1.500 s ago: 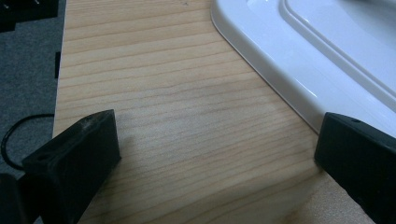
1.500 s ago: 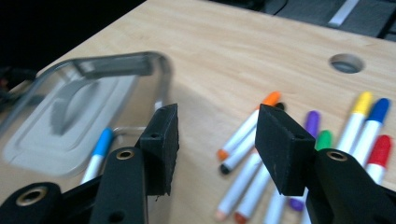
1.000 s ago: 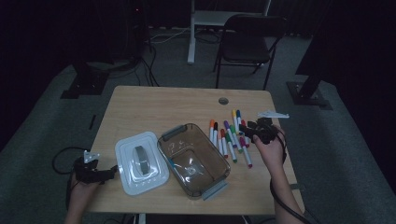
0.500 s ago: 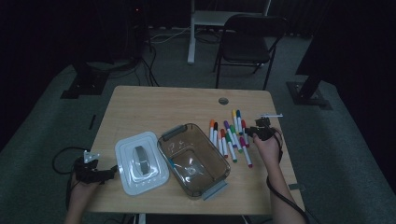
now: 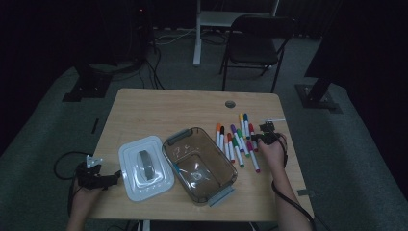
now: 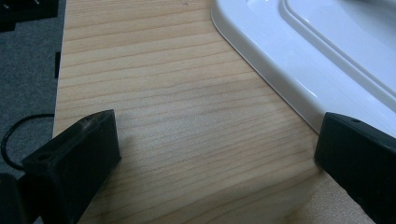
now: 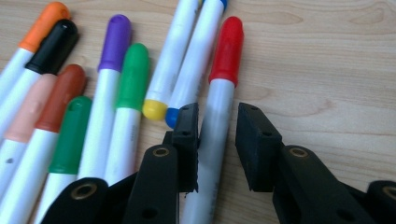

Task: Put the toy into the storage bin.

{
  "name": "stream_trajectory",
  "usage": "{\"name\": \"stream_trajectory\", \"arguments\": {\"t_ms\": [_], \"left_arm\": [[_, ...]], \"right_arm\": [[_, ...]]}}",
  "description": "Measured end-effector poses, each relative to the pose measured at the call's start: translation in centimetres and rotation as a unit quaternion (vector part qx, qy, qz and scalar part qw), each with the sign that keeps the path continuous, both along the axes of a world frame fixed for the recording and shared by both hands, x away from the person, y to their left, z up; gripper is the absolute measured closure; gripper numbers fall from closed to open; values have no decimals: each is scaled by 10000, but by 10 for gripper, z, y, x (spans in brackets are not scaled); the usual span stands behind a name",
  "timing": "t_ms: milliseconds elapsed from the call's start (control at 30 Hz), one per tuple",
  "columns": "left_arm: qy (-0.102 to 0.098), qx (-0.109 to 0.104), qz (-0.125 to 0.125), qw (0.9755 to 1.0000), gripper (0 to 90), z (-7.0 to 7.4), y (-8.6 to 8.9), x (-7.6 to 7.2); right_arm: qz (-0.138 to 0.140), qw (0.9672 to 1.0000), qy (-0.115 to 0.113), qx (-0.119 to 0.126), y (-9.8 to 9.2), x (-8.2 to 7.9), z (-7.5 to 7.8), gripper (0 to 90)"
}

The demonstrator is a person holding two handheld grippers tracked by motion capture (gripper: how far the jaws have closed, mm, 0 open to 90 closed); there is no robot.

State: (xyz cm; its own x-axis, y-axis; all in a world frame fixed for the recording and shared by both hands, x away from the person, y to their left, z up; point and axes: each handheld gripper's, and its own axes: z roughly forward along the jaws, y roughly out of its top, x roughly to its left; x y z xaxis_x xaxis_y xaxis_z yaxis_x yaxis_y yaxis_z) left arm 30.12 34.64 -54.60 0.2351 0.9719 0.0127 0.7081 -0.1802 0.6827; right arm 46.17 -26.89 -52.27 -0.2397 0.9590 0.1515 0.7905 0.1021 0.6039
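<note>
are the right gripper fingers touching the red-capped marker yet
Partly touching. In the right gripper view the red-capped marker lies between the right gripper fingers, which have just been closing: one meets its barrel, the other shows a gap.

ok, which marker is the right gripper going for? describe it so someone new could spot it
Start at the brown container mid-table; the row of markers lies just to its right. Take the red-capped marker at the row's outer right edge, its white barrel between the right gripper jaws, which have just been closing. It alone has bare wood on one side.
</note>
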Motion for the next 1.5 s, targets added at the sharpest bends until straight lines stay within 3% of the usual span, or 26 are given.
{"name": "stream_trajectory", "arguments": {"t_ms": [333,500,633,733,800,933,1000,1100,1167,1267,1400,1500], "left_arm": [[0,1,0,10000,5,0,0,0],[0,2,4,10000,5,0,0,0],[1,1,9,10000,5,0,0,0],[0,1,9,10000,5,0,0,0],[1,0,11,10000,5,0,0,0],[0,0,8,10000,5,0,0,0],[1,1,7,10000,5,0,0,0],[2,1,7,10000,5,0,0,0],[2,0,8,10000,5,0,0,0],[2,0,8,10000,5,0,0,0],[1,1,7,10000,5,0,0,0],[1,-1,8,10000,5,0,0,0]], "right_arm": [[-81,9997,-25,-222,-4,1,-5,704],[-346,9989,35,-305,-7,0,-4,748],[-476,9986,141,-198,-12,1,-2,766],[-589,9982,119,46,-20,-2,2,766],[-624,9980,77,59,-23,-3,6,767],[-603,9980,20,185,-26,-10,18,766],[-519,9981,-127,297,-24,-15,26,766],[-421,9979,-359,327,-14,-26,42,766],[-405,9977,-385,379,-10,-30,48,766],[-202,9971,-531,511,3,-41,67,766],[15,9962,-748,439,20,-55,90,766],[233,9945,-853,562,32,-64,104,766]]}}
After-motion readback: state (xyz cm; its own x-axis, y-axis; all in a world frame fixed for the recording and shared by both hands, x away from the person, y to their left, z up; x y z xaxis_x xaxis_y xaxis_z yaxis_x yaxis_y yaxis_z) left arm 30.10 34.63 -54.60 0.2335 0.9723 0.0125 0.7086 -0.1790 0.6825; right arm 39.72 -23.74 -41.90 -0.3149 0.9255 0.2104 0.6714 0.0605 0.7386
